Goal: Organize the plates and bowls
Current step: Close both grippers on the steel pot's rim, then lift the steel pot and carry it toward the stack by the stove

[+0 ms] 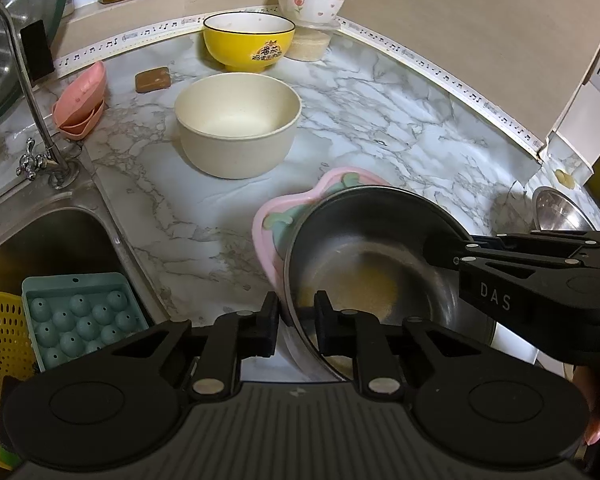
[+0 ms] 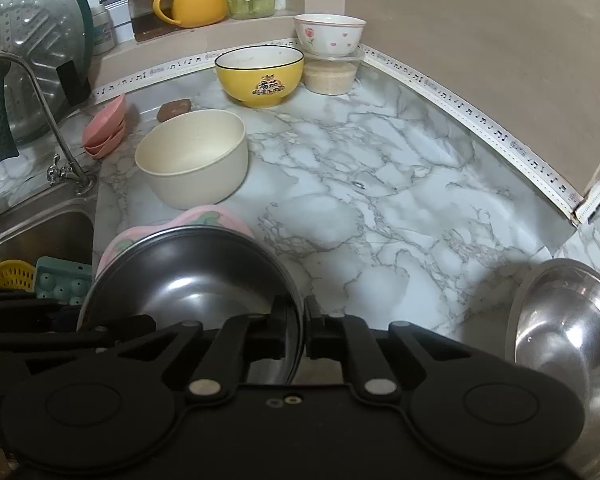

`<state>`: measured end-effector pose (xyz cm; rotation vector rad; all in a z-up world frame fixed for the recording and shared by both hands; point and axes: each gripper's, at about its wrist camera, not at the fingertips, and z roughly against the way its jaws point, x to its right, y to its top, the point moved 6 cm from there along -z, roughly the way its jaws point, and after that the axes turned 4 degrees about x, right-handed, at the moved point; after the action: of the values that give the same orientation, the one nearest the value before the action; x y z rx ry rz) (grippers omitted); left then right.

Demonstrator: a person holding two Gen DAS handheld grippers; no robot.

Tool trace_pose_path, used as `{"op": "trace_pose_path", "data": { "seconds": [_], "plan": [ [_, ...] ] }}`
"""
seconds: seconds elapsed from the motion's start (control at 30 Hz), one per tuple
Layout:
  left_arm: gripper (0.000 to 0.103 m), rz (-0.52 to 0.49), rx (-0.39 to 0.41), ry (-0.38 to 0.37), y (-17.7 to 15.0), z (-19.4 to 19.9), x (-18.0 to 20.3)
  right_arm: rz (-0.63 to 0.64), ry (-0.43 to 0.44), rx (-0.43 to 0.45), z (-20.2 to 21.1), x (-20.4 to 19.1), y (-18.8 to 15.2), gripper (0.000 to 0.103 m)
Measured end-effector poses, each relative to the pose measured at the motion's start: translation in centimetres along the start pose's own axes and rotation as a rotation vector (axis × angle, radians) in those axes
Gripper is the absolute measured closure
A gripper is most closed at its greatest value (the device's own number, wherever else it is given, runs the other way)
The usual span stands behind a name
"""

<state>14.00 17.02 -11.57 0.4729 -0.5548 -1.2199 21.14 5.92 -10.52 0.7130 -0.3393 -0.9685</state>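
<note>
Grippers angled down, left gripper (image 1: 297, 312) and right gripper (image 2: 303, 328) both clamped on steel bowl (image 1: 364, 256) rim, "DAS" on right gripper

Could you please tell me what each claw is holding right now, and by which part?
Both claws grip the round dark steel bowl by its rim: the left claw on its near-left edge, the right claw on the opposite edge.

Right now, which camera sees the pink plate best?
The left wrist view: the pink plate shows its rim and green pattern beside the steel bowl. The right wrist view catches only its top edge behind that bowl.
</note>
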Motion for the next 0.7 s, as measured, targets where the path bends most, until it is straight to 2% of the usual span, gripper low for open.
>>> {"op": "trace_pose_path", "data": {
  "seconds": [0.37,0.7],
  "plan": [
    [0.091,-0.050,0.032,-0.051,1.1,1.8,3.1,-0.061,-0.047,0.031,3.3,2.1,0.0,0.094],
    [0.091,-0.159,0.102,-0.140,4.9,3.7,10.0,-0.145,-0.123,0.118,8.3,7.5,1.3,0.094]
  ]
}}
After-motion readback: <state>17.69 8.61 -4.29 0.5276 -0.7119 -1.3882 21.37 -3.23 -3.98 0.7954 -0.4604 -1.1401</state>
